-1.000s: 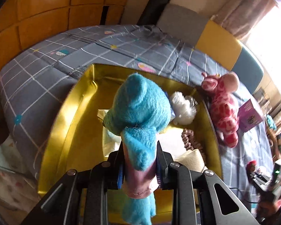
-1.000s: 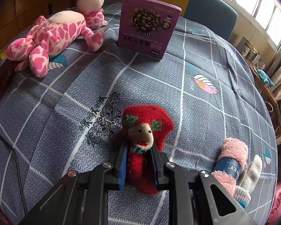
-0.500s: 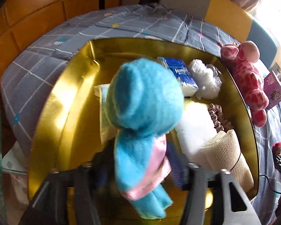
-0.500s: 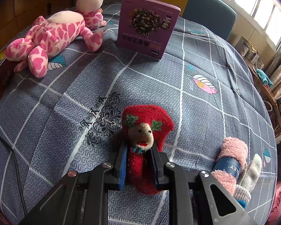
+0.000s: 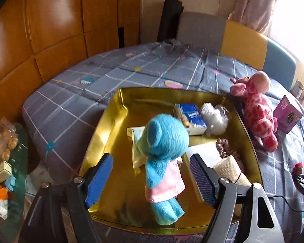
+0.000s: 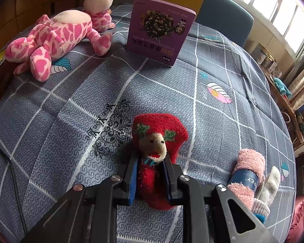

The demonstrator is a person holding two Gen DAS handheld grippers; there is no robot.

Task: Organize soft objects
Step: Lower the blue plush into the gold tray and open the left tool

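Left gripper (image 5: 152, 184): fingers (image 5: 99, 179) have just been opening and stand wide, clear of the blue plush bear (image 5: 164, 158) standing between them in the gold tray (image 5: 109, 121). Right gripper (image 6: 151, 179): fingers narrow, clamped on a red sock puppet (image 6: 156, 151) on the grey checked bedspread (image 6: 192, 93).

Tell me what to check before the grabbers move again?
1. Blue teddy inside the gold tray: ok.
2. Left gripper let go; jaws just opened, pads clear of teddy: ok.
3. Right gripper shut on the red sock doll: ok.
4. Room left in tray for the doll: ok, bare floor at the left.
5. Pink giraffe still outside tray: not ok.
6. Teddy will stay upright: cannot tell.
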